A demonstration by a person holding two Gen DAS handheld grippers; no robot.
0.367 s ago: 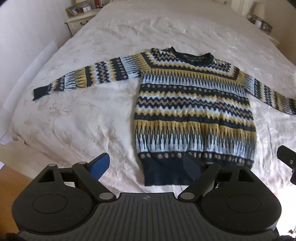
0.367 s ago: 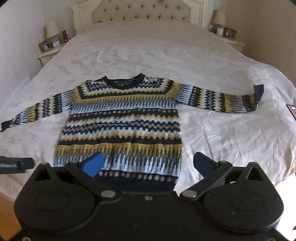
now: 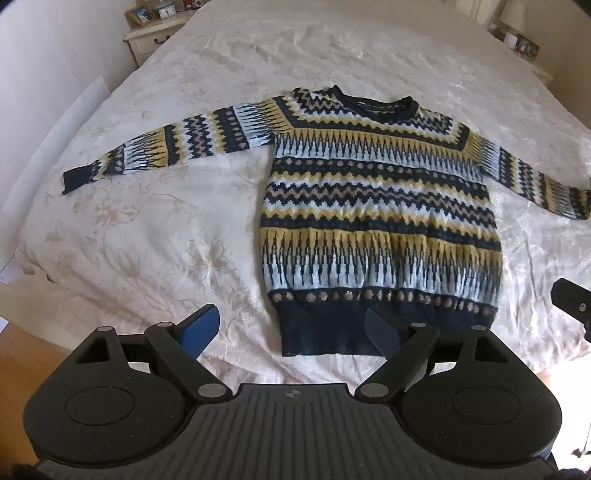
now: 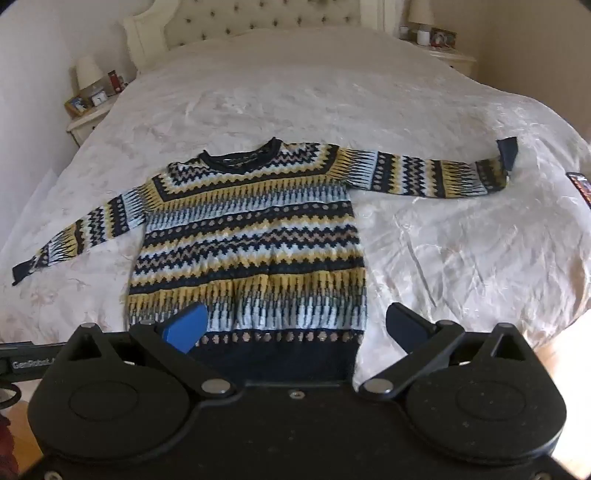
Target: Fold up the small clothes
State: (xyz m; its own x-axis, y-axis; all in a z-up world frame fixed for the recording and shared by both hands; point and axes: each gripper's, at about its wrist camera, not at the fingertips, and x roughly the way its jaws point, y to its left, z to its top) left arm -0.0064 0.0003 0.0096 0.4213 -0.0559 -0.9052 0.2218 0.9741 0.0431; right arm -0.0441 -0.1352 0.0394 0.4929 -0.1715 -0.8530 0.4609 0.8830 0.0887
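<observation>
Knitted wool, banded in navy, mustard, pale blue and a little tan: zigzags, dots and comb-like stripes. The sweater (image 3: 380, 206) lies face up and flat on the bed (image 3: 155, 236), round neck toward the headboard (image 4: 258, 18), plain navy hem toward the foot. Both sleeves spread outward. The sleeve on the left side ends in a flat navy cuff (image 3: 75, 177). The other sleeve's cuff (image 4: 506, 152) is turned up, standing off the cover.

Bedcover is pale, glossy and lightly creased, with a faint flower print. Open cover lies on both sides of the sweater body and between the neck and the headboard. The hem sits close to the foot edge of the bed. Wooden floor shows past the near corners. Nightstands (image 4: 86, 120) flank the head end, each carrying a lamp and small items. A dark flat object (image 4: 581, 186) lies at the far right edge of the cover, apart from the upturned cuff.

Left gripper (image 3: 291, 332) hangs over the foot edge, spread wide with nothing between its fingers, which bracket the hem's left corner. Right gripper (image 4: 295, 328) is likewise spread wide and empty, bracketing the hem's right part. Contact with the fabric cannot be told.
</observation>
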